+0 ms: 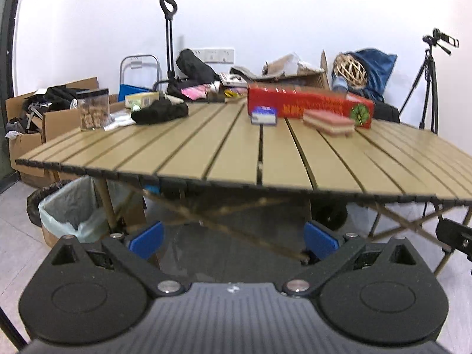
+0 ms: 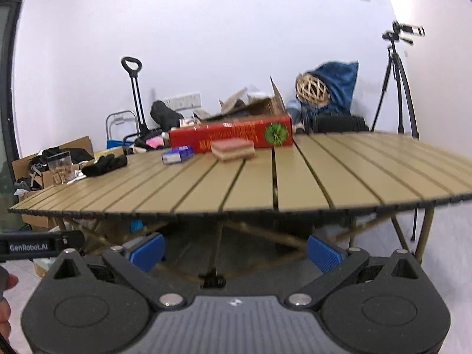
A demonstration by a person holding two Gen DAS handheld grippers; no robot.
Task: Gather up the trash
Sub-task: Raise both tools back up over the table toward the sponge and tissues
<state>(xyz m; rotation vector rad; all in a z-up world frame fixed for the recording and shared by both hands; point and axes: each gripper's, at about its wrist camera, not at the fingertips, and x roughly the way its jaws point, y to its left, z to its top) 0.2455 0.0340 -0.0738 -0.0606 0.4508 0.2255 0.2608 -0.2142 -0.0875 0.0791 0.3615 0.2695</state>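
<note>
A slatted tan folding table (image 1: 206, 153) (image 2: 354, 177) carries a long red box (image 1: 309, 104) (image 2: 233, 135), a small blue and white box (image 1: 264, 115) (image 2: 177, 155), a pink and cream wafer pack (image 1: 329, 122) (image 2: 233, 149), a black cloth (image 1: 160, 112) (image 2: 104, 165) and a clear jar of snacks (image 1: 93, 109) (image 2: 60, 166). A lined bin (image 1: 69, 209) stands on the floor under the table's left end. My left gripper (image 1: 233, 242) hangs open below the table's front edge, holding nothing. My right gripper (image 2: 236, 252) is open too, equally low and short of the table.
Open cardboard boxes of clutter (image 1: 29, 118) (image 2: 32, 162) sit at the left wall. A folded trolley handle (image 1: 168, 38) (image 2: 134, 94), a woven ball (image 1: 352, 69) (image 2: 312, 90) on a blue bag and a tripod (image 1: 427, 82) (image 2: 398, 82) stand behind. A hand (image 2: 6, 301) shows at left.
</note>
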